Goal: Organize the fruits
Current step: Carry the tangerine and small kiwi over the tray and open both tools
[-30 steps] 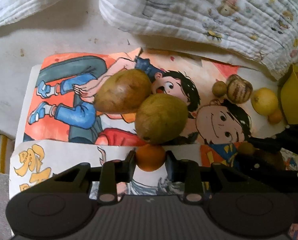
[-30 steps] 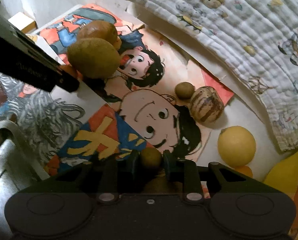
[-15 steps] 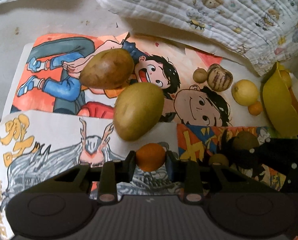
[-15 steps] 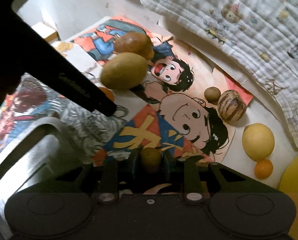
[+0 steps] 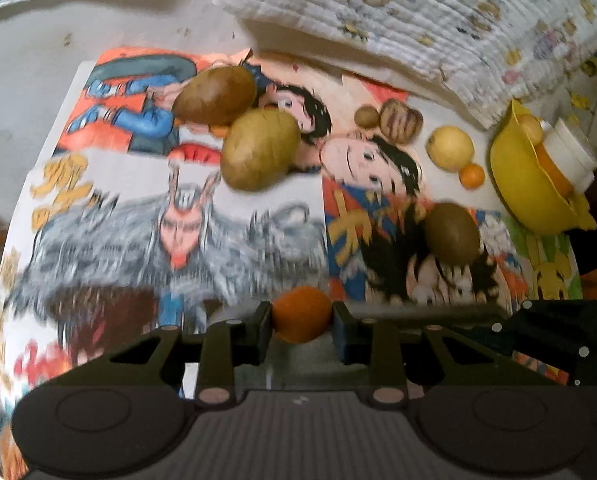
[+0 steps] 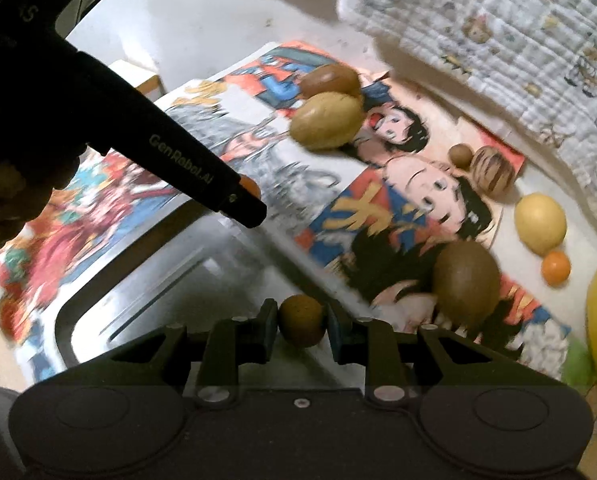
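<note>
Both grippers have drawn back: left gripper point(image 5: 301, 322) clamps the orange fruit point(image 5: 301, 314); right gripper point(image 6: 301, 322) clamps a brown fruit point(image 6: 301, 320), now apparently over the metal tray point(image 6: 146, 280) at lower left, ready for release

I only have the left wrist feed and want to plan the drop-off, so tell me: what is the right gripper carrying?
Observer: The right gripper is shut on a small brown fruit.
Operator: Any container near it?
Observer: Yes, a metal tray lies directly beneath that fruit, partly over the cartoon posters.
Operator: Where does my left gripper sit relative to it?
Observer: The left gripper's finger, with the small orange at its tip, hangs over the tray's far edge.
</note>
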The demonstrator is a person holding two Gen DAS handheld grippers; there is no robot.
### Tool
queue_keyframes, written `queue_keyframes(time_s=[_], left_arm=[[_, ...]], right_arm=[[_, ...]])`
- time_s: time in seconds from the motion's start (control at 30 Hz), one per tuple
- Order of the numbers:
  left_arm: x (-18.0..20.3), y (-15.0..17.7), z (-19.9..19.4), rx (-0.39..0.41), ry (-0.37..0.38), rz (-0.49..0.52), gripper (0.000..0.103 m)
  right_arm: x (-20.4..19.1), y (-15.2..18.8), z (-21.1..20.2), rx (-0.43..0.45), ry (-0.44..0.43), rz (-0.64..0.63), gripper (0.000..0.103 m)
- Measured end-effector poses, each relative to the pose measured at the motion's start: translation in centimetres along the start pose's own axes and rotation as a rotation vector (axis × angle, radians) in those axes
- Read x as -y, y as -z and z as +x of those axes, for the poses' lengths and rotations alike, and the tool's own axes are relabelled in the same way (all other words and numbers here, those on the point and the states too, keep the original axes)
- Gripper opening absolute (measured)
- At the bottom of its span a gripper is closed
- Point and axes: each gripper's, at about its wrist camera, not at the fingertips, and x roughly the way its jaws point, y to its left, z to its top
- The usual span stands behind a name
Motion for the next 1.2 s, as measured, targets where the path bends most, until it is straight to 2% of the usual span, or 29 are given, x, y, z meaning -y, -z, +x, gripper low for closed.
queue_keyframes(time_s=[0.37, 0.5, 0.8, 1.1, 1.2], left_arm=[[0.2, 7.5, -2.8, -0.028, -0.060, -0.068, 0.034], [0.5, 9.3, -3.1, -0.044, -0.088, -0.054, 0.034], [1.1, 11.9, -3.5, -0.048, -0.125, -0.035, 0.034], [1.5, 13.1, -3.9, -0.045, -0.134, -0.003, 0.035], [1.8, 13.2, -4.2, -0.038, -0.136, -0.016, 0.040]], right_arm=[[-3.6, 3.1, -1.9, -0.015, -0.094, -0.033, 0.028], [-4.6, 4.1, -1.9, -0.037, -0.125, -0.051, 0.028], [-6.2, 6.0, -1.9, -0.062, -0.157, -0.094, 0.028], [-6.9, 7.6, -2.1, -0.052, -0.142, -0.097, 0.031], [-6.8, 8.0, -2.7, -0.039, -0.132, -0.093, 0.035]])
